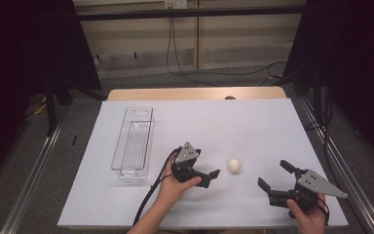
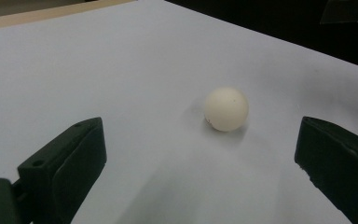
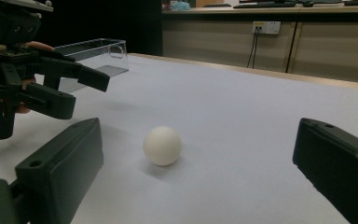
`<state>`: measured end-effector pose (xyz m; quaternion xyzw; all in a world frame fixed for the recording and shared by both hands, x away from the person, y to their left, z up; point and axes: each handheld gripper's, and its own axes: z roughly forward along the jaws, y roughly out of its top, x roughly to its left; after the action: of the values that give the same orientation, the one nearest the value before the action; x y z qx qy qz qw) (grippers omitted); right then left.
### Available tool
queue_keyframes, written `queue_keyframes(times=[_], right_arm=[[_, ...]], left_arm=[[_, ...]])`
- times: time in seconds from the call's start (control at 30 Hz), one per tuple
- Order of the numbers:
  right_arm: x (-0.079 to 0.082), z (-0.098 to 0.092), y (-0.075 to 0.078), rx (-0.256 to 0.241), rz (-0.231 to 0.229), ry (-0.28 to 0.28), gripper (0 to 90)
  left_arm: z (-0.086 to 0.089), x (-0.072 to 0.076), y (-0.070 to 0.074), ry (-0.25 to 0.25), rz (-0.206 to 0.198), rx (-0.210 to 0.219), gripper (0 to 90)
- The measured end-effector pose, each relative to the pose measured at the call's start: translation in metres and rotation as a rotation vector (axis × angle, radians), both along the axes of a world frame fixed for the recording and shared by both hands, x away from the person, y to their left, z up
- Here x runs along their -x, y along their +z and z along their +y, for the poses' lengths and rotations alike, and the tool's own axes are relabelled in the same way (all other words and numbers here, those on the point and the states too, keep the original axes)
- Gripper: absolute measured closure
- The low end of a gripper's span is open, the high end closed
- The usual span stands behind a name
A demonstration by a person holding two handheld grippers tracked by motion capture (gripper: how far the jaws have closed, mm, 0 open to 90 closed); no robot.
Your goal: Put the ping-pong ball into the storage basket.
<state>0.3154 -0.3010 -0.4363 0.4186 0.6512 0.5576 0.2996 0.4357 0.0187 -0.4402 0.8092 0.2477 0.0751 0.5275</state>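
A small white ball [image 1: 233, 165] rests on the white table cover between the two grippers. My left gripper [image 1: 212, 178] is open just left of the ball, with its jaws pointing right toward it. My right gripper [image 1: 272, 174] is open to the ball's right, jaws pointing left. In the left gripper view the ball [image 2: 226, 108] lies a little beyond the open left gripper [image 2: 201, 135], nearer the right jaw. In the right gripper view the ball [image 3: 162, 145] lies ahead of the open right gripper [image 3: 199, 135], with the left gripper [image 3: 85, 92] beyond it at the left.
A clear, empty plastic tray [image 1: 134, 141] lies lengthwise at the table's left, also seen as the tray [image 3: 93, 51] at the far left. The wooden table edge [image 1: 195, 93] runs along the back. Cables trail from both grippers toward the front edge.
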Motion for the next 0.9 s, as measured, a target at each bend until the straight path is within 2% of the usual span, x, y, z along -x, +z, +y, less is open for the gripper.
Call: queue_keyframes(times=[0.53, 0.57, 0.67, 0.9], right_arm=[[0.0, 0.0, 0.0, 0.002, 0.001, 0.005, 1.4], [0.0, 0.0, 0.0, 0.002, 0.001, 0.005, 1.3], [0.0, 0.0, 0.0, 0.002, -0.001, 0.005, 1.4], [0.0, 0.0, 0.0, 0.01, -0.008, 0.014, 1.3]], left_arm=[[-0.025, -0.007, -0.002, -0.008, 0.027, -0.039, 2.5], [-0.026, -0.007, -0.003, -0.013, 0.033, -0.033, 2.5], [-0.028, -0.008, -0.004, -0.009, 0.035, -0.056, 2.6], [-0.031, -0.01, -0.008, -0.001, 0.041, -0.062, 2.4]])
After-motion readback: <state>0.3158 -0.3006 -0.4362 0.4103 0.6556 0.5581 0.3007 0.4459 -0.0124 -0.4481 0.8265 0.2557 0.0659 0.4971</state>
